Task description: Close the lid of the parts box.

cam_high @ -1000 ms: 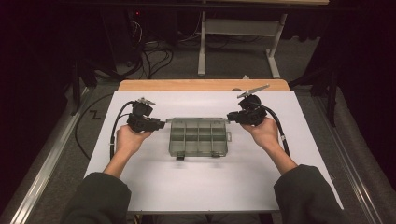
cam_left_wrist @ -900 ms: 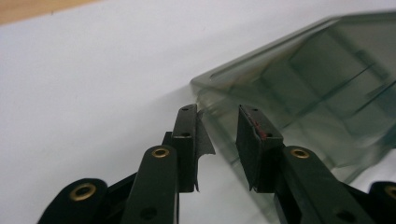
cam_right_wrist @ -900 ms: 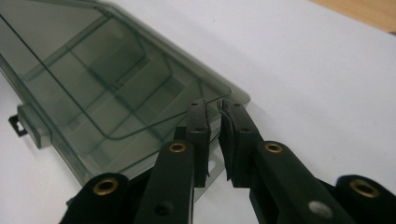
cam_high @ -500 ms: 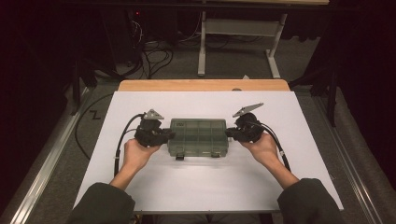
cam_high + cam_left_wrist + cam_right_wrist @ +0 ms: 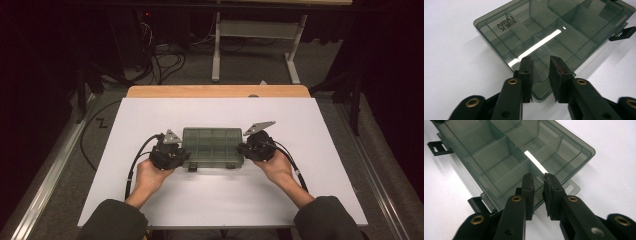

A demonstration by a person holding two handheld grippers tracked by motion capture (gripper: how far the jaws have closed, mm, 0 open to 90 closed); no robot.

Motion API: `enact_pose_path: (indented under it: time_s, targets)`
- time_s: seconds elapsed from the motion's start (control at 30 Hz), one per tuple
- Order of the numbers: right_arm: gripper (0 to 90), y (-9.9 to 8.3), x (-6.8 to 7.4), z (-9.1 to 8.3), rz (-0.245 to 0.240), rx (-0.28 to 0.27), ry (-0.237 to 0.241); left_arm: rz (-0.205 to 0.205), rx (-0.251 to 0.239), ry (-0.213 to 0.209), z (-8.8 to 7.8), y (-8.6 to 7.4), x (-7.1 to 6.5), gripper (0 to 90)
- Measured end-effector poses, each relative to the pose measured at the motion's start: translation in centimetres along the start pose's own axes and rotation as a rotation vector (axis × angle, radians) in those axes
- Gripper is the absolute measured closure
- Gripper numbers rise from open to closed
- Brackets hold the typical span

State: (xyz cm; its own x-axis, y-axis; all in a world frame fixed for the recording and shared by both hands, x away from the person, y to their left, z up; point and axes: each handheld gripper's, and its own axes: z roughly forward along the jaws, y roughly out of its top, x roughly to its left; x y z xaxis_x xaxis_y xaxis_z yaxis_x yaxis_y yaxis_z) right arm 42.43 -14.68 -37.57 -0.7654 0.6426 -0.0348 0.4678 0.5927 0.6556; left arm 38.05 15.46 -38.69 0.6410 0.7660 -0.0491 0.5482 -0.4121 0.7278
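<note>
The organizer box (image 5: 554, 32) — its far corner is cut off; jaws cover its near edge.

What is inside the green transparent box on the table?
Through the closed lid of the box, only dividers and bare compartments show. The left gripper and the right gripper cover the compartments at each end, so those stay unknown.

A smoky grey-green translucent compartment box (image 5: 212, 145) is lying flat in the middle of the high view, its long side running across the frame. Its clear lid is sitting closed over the rows of dividers. Two black latches (image 5: 192, 167) are sticking out along its lower edge. In the left gripper view, printed lettering is showing on the lid near the upper left.
</note>
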Motion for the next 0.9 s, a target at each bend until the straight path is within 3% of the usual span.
enact_pose_path:
  time_s: [0.2, 0.33, 0.4, 0.57, 0.63, 0.7, 0.77, 0.9]
  targets:
    - [64.2, -1.4, -0.3, -3.2, 0.045, -0.142, 0.036, -0.024, -0.106, -0.027, -2.6, -0.3, -0.3, 56.4]
    - [52.8, -4.4, -0.6, -6.1, 0.06, -0.219, 0.006, -0.057, -0.205, -0.003, -4.8, -2.2, -0.4, 48.6]
    - [46.1, -6.4, -0.6, -7.2, 0.052, -0.261, -0.027, -0.094, -0.246, -0.006, -5.5, -3.6, -0.5, 46.8]
    - [35.7, -11.2, -0.6, -9.0, 0.086, -0.336, -0.081, -0.123, -0.274, 0.028, -6.6, -6.3, -0.7, 41.0]
    - [33.7, -12.8, -0.8, -9.4, 0.131, -0.344, -0.092, -0.135, -0.288, 0.032, -6.7, -7.2, -0.9, 39.9]
    - [32.7, -14.1, -1.1, -9.5, 0.177, -0.388, -0.096, -0.137, -0.28, 0.037, -6.6, -7.7, -1.1, 39.5]
    - [32.1, -14.6, -1.3, -9.7, 0.212, -0.408, -0.097, -0.129, -0.285, 0.041, -6.6, -7.8, -1.3, 39.1]
    - [31.6, -14.5, -1.1, -9.8, 0.179, -0.44, -0.125, -0.117, -0.296, 0.057, -6.5, -7.8, -1.5, 38.2]
